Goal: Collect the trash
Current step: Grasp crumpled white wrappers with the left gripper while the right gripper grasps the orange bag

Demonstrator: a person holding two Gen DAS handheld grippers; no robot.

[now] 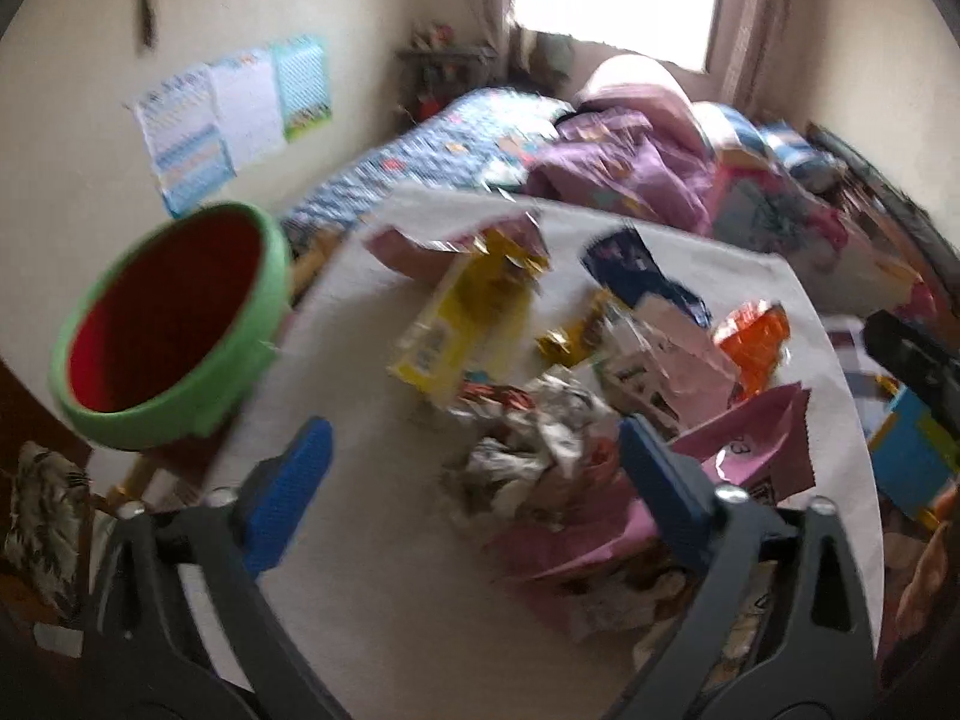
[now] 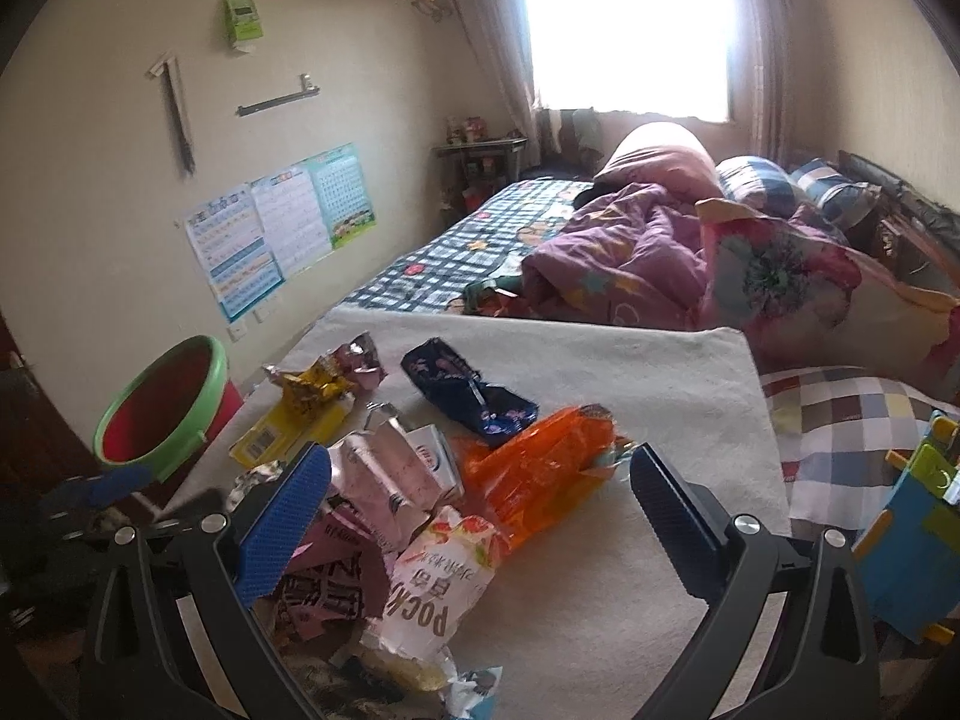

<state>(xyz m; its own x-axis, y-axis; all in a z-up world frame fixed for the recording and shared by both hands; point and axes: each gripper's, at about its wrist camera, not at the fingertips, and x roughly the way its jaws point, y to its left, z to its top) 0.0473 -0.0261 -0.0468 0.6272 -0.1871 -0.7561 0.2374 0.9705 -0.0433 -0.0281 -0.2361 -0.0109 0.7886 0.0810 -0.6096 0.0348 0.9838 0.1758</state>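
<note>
Left gripper (image 1: pixel 474 480) straddles crumpled foil wrapper (image 1: pixel 528 450), untouched.

Left gripper (image 1: pixel 474 492), lower centre of its own frame: jaws spread wide, blue pads (image 1: pixel 288 492) well apart, pressing on nothing. Right gripper (image 2: pixel 480 516), lower centre of its frame: jaws likewise wide, pads (image 2: pixel 282 522) clear. Both angled downward.
</note>
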